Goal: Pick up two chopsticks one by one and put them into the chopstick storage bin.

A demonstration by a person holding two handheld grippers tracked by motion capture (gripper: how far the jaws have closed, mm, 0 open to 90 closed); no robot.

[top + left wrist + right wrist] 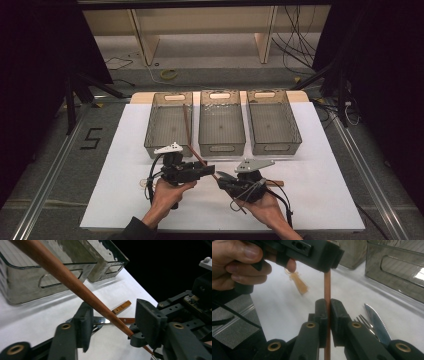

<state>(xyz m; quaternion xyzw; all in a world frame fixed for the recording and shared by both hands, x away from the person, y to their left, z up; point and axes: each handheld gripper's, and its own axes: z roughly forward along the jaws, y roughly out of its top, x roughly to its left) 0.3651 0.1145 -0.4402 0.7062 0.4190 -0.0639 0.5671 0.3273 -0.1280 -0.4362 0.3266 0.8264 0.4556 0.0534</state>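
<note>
A long brown wooden stick slants from in front of me up over the left clear bin. My right gripper is shut on its lower part; in the right gripper view the pads press the stick from both sides. My left gripper sits just to the left, higher on the stick. In the left gripper view the stick passes between the jaws of the left gripper, nearer the right one, with a gap left on both sides. The left gripper also appears in the right gripper view.
Three clear bins stand in a row at the back: left, middle and right. A knife and a fork lie on the white table beside the right gripper. A small amber piece lies near the left hand.
</note>
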